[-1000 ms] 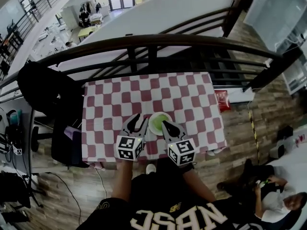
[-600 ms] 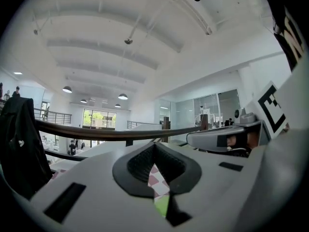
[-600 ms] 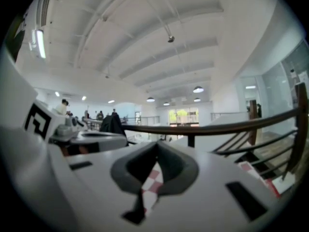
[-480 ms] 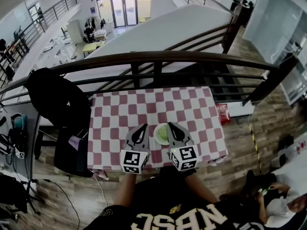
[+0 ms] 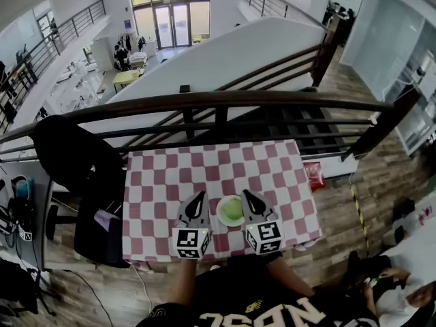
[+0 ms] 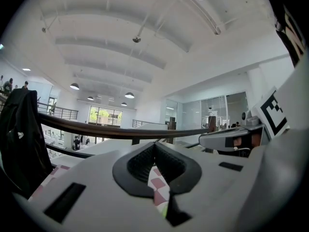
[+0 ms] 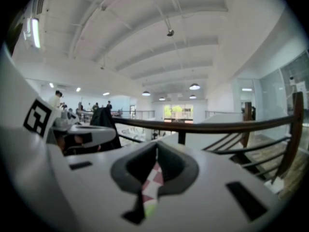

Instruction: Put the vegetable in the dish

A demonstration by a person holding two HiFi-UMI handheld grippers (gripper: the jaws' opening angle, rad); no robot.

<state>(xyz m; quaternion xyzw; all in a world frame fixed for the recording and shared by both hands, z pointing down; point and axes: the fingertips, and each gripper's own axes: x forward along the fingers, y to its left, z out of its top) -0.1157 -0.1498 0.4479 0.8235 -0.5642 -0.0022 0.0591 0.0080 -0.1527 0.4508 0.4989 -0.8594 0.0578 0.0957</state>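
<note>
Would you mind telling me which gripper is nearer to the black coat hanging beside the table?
Left. The left gripper hovers on the side of the dish facing the black coat; the right gripper is beyond the dish, farther away.

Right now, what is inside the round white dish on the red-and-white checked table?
A pale green vegetable lies inside the round white dish, covering most of its bottom. Anything under the vegetable is hidden.

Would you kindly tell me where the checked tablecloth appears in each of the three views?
Head view: the checked tablecloth fills the centre, below the dark handrail.
Left gripper view: a thin sliver, low centre.
Right gripper view: a thin sliver, low centre.
Shared landmark: that handrail.
</note>
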